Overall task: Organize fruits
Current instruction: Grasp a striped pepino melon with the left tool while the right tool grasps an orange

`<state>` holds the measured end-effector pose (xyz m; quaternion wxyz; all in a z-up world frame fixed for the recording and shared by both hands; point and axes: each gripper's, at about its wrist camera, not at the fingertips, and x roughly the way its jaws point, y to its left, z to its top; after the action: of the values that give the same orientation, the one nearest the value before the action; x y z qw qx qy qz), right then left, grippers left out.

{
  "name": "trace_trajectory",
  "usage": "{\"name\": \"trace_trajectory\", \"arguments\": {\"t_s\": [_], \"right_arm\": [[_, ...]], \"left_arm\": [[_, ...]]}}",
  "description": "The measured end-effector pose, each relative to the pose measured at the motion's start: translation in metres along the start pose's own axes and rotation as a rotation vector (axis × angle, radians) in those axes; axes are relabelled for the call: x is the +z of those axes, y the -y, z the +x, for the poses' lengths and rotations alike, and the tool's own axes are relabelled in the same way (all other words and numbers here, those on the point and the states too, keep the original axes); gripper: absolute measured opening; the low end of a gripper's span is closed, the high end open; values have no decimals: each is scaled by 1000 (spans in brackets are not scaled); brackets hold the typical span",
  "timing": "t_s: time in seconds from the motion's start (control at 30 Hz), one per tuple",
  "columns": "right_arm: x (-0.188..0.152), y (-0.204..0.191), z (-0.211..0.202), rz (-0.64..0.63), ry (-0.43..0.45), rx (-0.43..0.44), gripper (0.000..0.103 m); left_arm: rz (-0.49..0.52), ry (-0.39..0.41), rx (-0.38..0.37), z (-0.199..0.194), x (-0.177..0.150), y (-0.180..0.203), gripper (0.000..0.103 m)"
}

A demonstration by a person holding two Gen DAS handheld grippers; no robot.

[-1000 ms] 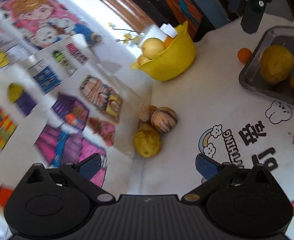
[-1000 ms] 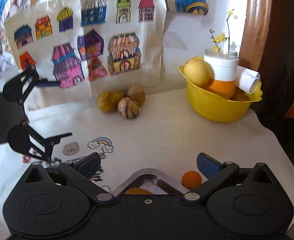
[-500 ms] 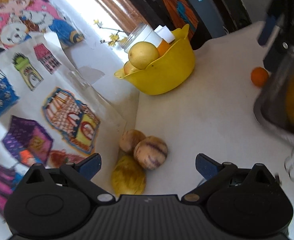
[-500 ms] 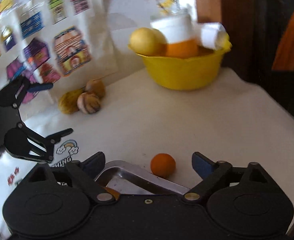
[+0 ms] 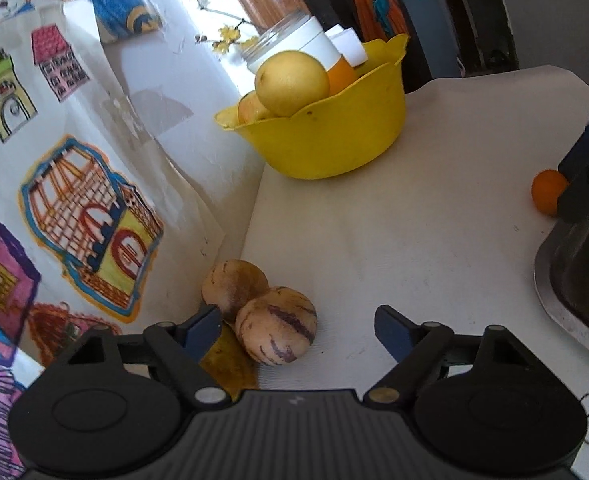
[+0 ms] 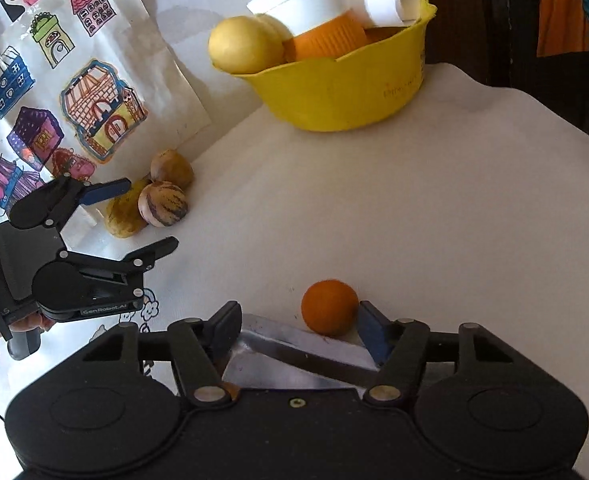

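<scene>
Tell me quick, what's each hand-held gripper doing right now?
Left hand-held gripper: open, closing around the striped fruit, no grip yet.
Right hand-held gripper: open, closing, small orange at its fingertip.

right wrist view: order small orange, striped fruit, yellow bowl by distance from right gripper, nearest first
1. small orange, just ahead, at the right gripper's right finger, on the cloth.
2. striped fruit, far left, by the wall.
3. yellow bowl, farthest, ahead at the back.
</scene>
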<state>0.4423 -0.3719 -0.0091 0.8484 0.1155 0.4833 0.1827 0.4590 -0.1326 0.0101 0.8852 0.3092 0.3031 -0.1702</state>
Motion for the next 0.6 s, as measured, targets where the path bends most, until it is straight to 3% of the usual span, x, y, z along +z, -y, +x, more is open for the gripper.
{"name": "trace_trajectory", "arguments": {"t_s": [0.2,0.6], "right_arm": [[6,-5,9,8,2,15,64],[10,-16,19,-28,11,8,64]], "left_arm": [[-60,-38,-12,12,1,-7,80],[-90,-35,4,22,3,-13,67]]}}
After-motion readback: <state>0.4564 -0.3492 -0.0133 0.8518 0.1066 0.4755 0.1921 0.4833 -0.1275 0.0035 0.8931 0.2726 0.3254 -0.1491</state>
